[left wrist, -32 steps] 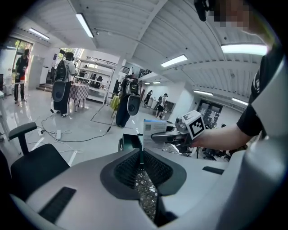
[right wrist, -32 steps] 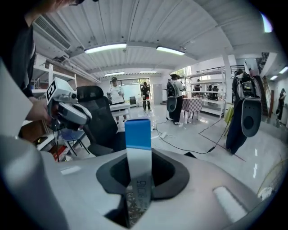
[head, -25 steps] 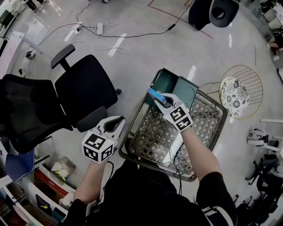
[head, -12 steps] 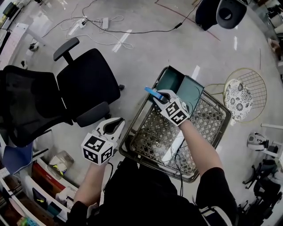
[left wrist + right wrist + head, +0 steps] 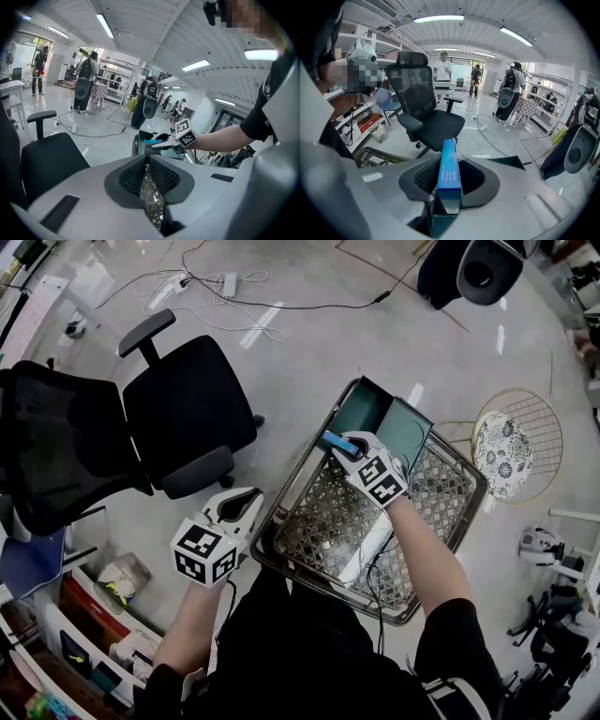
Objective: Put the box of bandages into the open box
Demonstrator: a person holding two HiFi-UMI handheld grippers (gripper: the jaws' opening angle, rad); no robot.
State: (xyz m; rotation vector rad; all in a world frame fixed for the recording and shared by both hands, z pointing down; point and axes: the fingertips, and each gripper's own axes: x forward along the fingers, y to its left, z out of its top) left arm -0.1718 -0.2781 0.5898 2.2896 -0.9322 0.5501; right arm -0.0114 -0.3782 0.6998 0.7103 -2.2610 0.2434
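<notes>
The blue box of bandages stands on end between the jaws of my right gripper, right over the near left edge of the open dark-green box. Those jaws are opening, and a dark gap shows beside the box of bandages in the right gripper view. The open box stands at the far end of a metal mesh basket. My left gripper hangs outside the basket's left rim, jaws together and empty. From there the right gripper shows ahead.
A black office chair stands left of the basket. A gold wire stool with a patterned cushion is at the right. Cables run over the floor at the back. Shelves with boxes sit bottom left. A white item lies in the basket.
My right gripper has carried the blue box a little right and down towards the open box, and its jaws have spread. The left gripper has stayed put.
</notes>
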